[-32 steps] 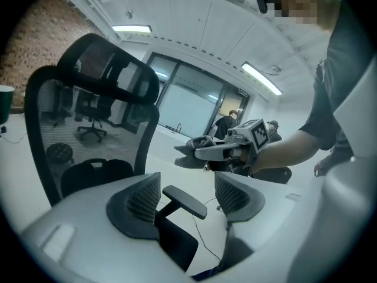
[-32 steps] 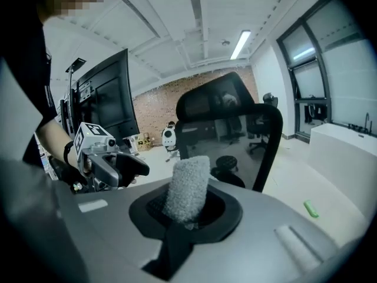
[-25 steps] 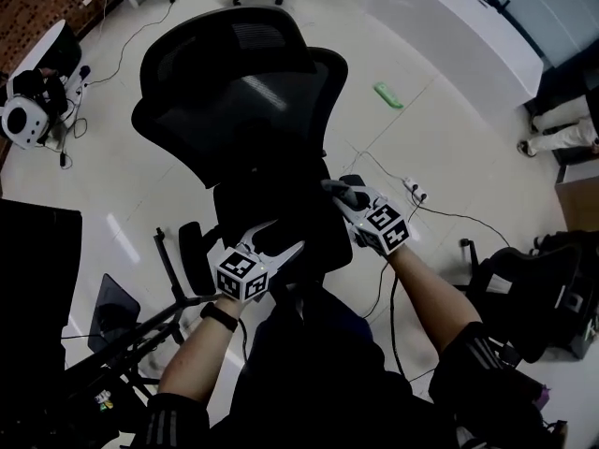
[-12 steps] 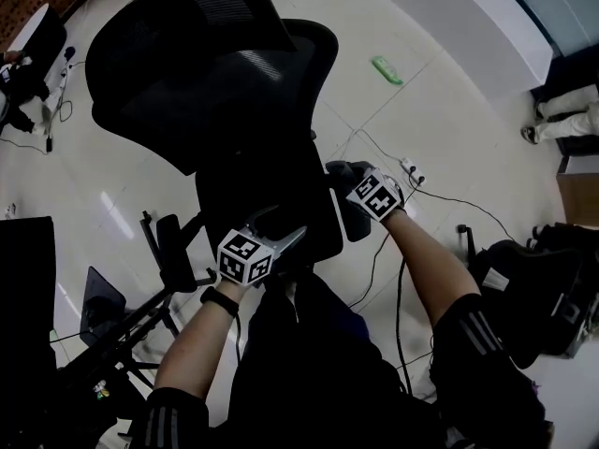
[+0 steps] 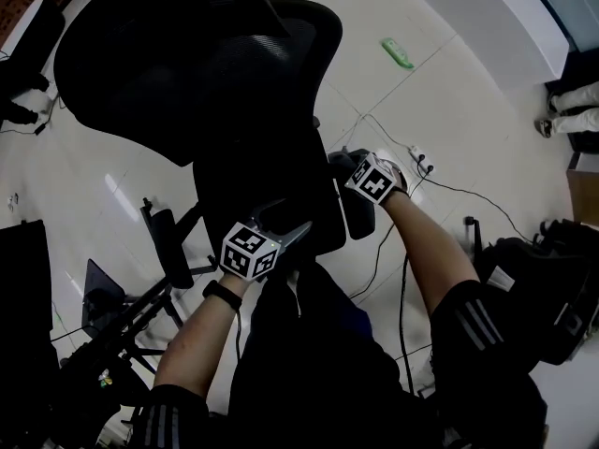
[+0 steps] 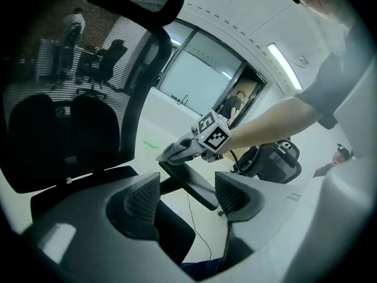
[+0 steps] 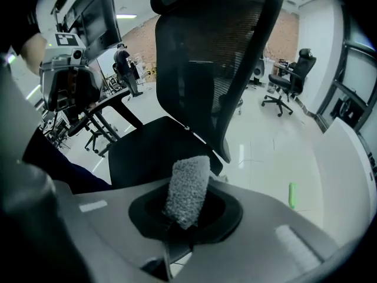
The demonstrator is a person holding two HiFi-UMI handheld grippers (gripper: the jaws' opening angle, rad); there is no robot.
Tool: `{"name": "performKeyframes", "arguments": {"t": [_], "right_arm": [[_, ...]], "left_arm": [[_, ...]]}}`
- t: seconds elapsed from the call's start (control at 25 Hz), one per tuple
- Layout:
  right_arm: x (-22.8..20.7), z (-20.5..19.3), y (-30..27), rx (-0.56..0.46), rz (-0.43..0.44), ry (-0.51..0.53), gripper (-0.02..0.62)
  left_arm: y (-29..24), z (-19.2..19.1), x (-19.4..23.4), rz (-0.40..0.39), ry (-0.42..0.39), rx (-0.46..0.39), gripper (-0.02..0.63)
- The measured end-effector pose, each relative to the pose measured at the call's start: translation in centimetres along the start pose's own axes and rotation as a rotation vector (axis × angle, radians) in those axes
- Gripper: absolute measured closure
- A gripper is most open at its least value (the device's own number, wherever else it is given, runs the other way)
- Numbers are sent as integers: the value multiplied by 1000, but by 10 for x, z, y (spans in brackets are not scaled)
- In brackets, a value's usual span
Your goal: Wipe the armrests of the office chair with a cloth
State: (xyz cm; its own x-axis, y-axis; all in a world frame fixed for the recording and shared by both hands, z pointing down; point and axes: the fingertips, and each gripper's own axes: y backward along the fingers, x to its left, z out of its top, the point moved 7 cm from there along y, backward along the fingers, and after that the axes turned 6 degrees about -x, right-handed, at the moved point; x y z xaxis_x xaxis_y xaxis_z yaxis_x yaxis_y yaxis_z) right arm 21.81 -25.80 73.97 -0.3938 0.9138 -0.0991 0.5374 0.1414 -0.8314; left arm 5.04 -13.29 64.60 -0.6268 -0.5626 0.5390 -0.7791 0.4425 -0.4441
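The black office chair (image 5: pixel 234 92) stands in front of me, seen from behind. Its right armrest (image 5: pixel 358 211) runs under my right gripper (image 5: pixel 354 168), which is shut on a grey fluffy cloth (image 7: pixel 187 188). In the left gripper view the right gripper (image 6: pixel 171 153) sits over the far end of that armrest (image 6: pixel 197 187). My left gripper (image 5: pixel 288 234) is open and holds nothing, hovering behind the seat near the backrest's base. The left armrest (image 5: pixel 164 235) stands apart at the left. The seat (image 7: pixel 150 149) and mesh backrest (image 7: pixel 227 52) fill the right gripper view.
On the white tiled floor lie a green object (image 5: pixel 397 52) and a power strip with cables (image 5: pixel 419 165). A black bag (image 5: pixel 538 283) stands at the right, dark stand legs (image 5: pixel 117 311) at the left. A person's legs (image 5: pixel 573 110) show by the white counter (image 5: pixel 487 21).
My right gripper with the cloth has moved forward along the right armrest. The chair has come closer in view. My left gripper has stayed near the seat's back.
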Motion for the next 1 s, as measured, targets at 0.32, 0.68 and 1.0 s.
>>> {"name": "performKeyframes", "arguments": {"t": [0.32,0.68,1.0], "right_arm": [[10,-20,7,-31,33,-50,561],[39,-53,26,-65,32,-86,561],[84,-90,45,-51,39,-73,561]], "left_arm": [[-5,5,0,15,-3,-2,291],[-5,-1,-9,17,4,-8,291],[-2,-13,-25,12,17,-12,291]]}}
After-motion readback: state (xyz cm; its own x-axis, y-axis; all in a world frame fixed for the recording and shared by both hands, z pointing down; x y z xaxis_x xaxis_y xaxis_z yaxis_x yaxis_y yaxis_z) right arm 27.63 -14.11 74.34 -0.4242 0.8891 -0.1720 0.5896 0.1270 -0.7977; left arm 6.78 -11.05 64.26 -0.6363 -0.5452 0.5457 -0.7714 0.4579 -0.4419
